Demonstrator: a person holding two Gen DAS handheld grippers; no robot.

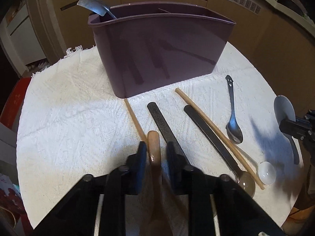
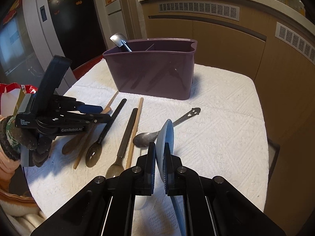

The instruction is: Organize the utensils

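Crowding the towel (image 2: 216, 118) edge, left tool (image 1: 154, 153) clamps wooden spoon (image 1: 153, 147).

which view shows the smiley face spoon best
The left wrist view: the smiley face spoon lies wholly unobstructed on the white cloth. In the right wrist view, the grey spoon in the right gripper hides part of its neck.
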